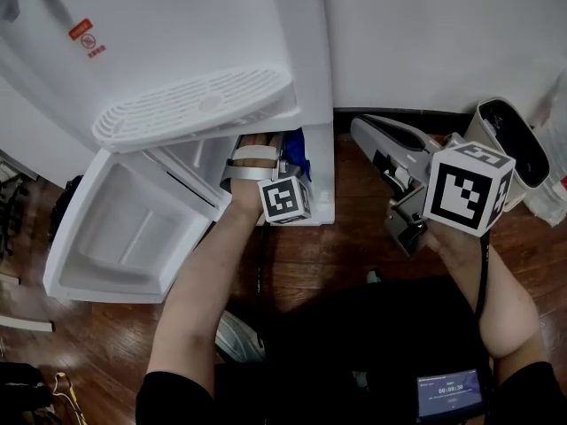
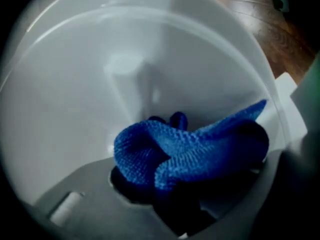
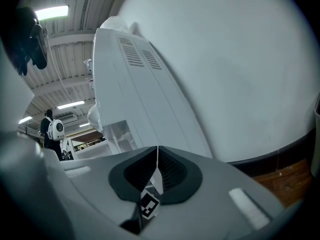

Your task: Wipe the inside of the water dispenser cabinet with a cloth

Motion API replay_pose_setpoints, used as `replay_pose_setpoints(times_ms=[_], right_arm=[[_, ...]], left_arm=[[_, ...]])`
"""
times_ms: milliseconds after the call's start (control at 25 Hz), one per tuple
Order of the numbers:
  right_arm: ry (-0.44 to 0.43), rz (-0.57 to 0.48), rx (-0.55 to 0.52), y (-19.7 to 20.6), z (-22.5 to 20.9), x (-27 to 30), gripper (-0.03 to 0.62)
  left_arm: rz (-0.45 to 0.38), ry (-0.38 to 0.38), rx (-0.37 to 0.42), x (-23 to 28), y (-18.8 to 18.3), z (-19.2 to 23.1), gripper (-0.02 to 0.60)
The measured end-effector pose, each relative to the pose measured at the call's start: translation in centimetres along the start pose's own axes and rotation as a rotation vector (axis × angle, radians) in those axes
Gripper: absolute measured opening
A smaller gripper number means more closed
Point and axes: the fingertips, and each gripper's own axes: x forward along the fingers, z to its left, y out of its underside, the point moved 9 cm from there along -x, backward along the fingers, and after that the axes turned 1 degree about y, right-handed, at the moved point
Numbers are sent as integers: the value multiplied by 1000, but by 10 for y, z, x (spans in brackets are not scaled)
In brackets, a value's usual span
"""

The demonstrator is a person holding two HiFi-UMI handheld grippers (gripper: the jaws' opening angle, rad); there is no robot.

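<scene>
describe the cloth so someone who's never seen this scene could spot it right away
Find the white water dispenser and the cabinet door swung open at its base. Inside that opening, the left gripper is shut on a bunched blue cloth. It is the only bright blue, knit-textured thing among smooth white plastic walls.

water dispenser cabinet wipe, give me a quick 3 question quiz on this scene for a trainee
1. True or false: the right gripper has its jaws shut with nothing between them.
2. What colour is the cloth clamped in the left gripper? A red, B blue, C white.
3. Fill in: the cabinet door stands ____.
Key: 1 true; 2 B; 3 open.
</scene>
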Motion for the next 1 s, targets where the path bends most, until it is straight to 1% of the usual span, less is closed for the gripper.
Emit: replay_pose_setpoints(times_ms=[120, 240, 320, 360, 400, 440, 480, 520, 560, 600, 680, 720, 760, 800, 840, 880, 960, 1000], right_arm=[[0, 3, -7, 0, 1, 2, 12], [9, 8, -21, 1, 1, 2, 12], [17, 12, -27, 1, 1, 2, 12], [21, 13, -27, 2, 0, 1, 12], [25, 12, -26, 2, 0, 1, 12], [30, 11, -26, 2, -1, 1, 12], [34, 9, -25, 1, -1, 0, 12], [37, 8, -25, 1, -2, 0, 12], [38, 8, -25, 1, -2, -1, 12], [38, 8, -25, 1, -2, -1, 12], [37, 10, -26, 1, -2, -1, 12], [36, 11, -26, 1, -2, -1, 12], [36, 13, -25, 2, -2, 0, 12], [36, 15, -23, 2, -2, 0, 12], [36, 16, -21, 3, -2, 0, 12], [37, 17, -20, 3, -2, 1, 12], [37, 19, -23, 3, -2, 2, 12], [36, 22, -26, 3, -1, 2, 12]], left_arm=[[-4, -66, 36, -10, 6, 32, 149], [-21, -139, 3, -25, 5, 65, 149], [-43, -177, -49, -38, -2, 81, 149], [-56, -190, -87, -46, -5, 86, 149], [-67, -197, -143, -54, -8, 88, 149], [-74, -194, -229, -61, -9, 87, 147], [-76, -178, -354, -68, -7, 83, 147], [-74, -146, -529, -74, -2, 76, 147], [-70, -103, -757, -80, 7, 68, 146], [-67, -53, -1032, -85, 17, 60, 146], [-87, 42, -1612, -97, 36, 45, 146], [-115, 72, -1852, -102, 43, 38, 146], [-152, 78, -2030, -107, 49, 33, 146], [-189, 50, -2152, -112, 55, 31, 146], [-223, -13, -2236, -119, 62, 34, 146], [-255, -104, -2299, -125, 72, 40, 146], [-316, -318, -2386, -135, 92, 55, 146], [-344, -415, -2406, -139, 101, 62, 146]])
